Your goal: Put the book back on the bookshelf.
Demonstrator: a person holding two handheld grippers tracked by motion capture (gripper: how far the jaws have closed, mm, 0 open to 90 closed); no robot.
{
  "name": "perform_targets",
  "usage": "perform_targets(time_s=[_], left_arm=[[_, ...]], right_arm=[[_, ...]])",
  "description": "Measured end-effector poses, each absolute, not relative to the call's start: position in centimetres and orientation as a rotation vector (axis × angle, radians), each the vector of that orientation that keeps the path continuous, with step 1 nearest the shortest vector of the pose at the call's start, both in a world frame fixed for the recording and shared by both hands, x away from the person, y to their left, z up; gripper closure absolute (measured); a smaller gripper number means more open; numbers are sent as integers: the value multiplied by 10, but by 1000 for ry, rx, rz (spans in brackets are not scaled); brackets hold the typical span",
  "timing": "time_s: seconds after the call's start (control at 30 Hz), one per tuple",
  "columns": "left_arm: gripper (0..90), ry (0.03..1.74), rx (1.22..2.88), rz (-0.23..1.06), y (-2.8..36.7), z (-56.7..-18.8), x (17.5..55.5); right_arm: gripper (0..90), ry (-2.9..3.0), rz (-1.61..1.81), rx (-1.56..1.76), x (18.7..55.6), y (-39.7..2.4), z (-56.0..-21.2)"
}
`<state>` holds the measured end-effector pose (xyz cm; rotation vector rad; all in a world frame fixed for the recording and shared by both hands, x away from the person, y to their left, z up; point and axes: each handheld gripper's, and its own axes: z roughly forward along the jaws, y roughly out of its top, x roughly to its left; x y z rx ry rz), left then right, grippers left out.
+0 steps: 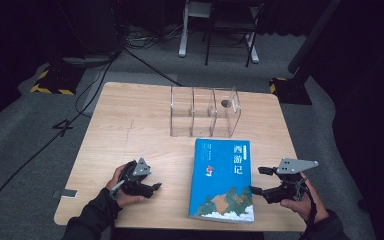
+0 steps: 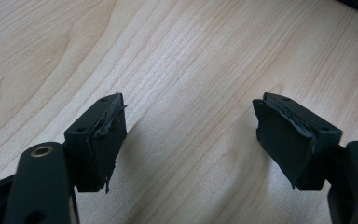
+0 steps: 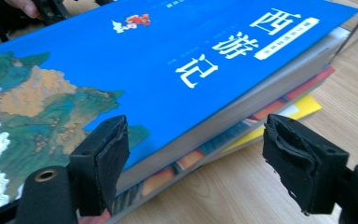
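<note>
I read the stack of books (image 1: 223, 180), blue-covered book on top, lying flat at 6 o'clock on the wooden table (image 1: 130, 125). Right gripper (image 1: 256, 180) (jaws wide, nothing clamped) sits at the stack's 3 o'clock edge. Left gripper (image 1: 156, 186), at its 9 o'clock, gapes over bare wood.

The high view looks forward and down over the whole bench (image 1: 130, 130). The left tool view sits close above bare bench wood. The right tool view faces the book (image 3: 168, 51) from close by; the high view shares it, lower centre.
</note>
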<state>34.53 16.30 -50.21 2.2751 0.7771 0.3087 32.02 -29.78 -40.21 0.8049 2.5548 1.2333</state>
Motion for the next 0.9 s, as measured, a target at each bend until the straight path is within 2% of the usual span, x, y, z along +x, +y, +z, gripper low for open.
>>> perform_targets(time_s=[0.4,0.63,0.9], left_arm=[[242,781,2263,306,164,-503,346],[242,776,2265,305,163,-503,346],[248,767,2268,301,161,-503,347]], right_arm=[[182,2730,1204,776,319,-282,-410],[84,2817,1238,858,330,-279,-419],[77,2807,1221,831,329,-277,-417]])
